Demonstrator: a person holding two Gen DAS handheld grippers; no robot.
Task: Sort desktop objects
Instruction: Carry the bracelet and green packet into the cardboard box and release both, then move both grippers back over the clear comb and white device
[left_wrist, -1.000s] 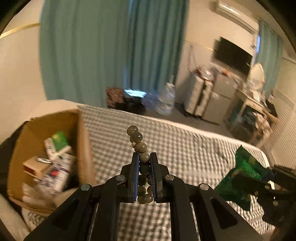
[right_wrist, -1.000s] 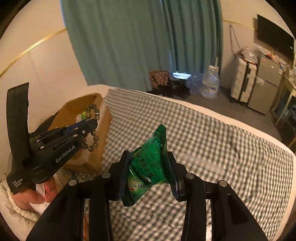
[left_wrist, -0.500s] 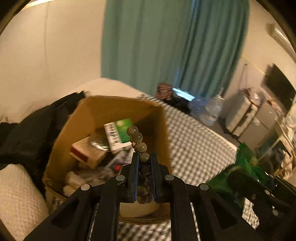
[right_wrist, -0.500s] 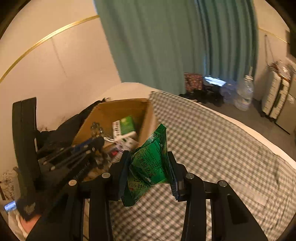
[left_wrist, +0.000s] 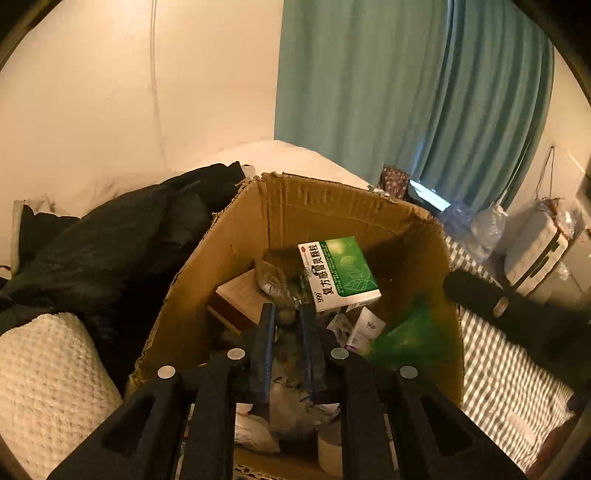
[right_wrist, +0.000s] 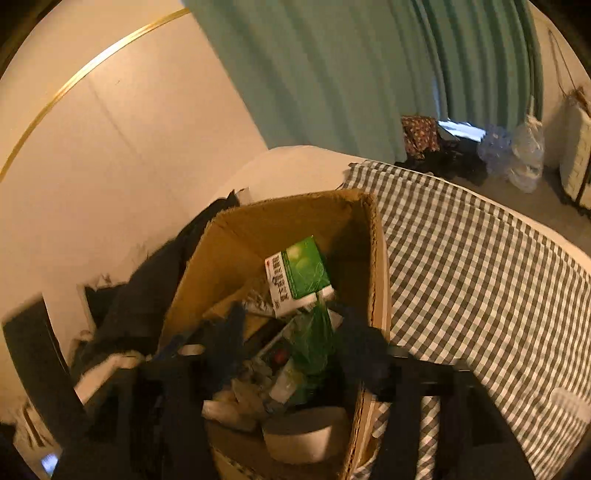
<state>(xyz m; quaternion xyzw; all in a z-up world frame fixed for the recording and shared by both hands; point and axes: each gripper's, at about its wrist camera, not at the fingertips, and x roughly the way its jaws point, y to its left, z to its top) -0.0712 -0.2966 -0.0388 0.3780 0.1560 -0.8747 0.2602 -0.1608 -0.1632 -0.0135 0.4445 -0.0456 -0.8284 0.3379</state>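
While both tools hang over the cardboard box (left_wrist: 229, 236) at the near-left end of the checked bed (right_wrist: 480, 266), the left tool (left_wrist: 287, 317) has its jaws nearly together, just starting to part, with the dark beads (left_wrist: 286, 314) between them. Over the box's right side, the right tool (right_wrist: 295, 332) is spreading its jaws, blurred, and the green packet (right_wrist: 314, 332) between them looks free of the pads, above the clutter. Farther in, a green-and-white medicine carton (left_wrist: 338, 273) lies tilted on the other contents.
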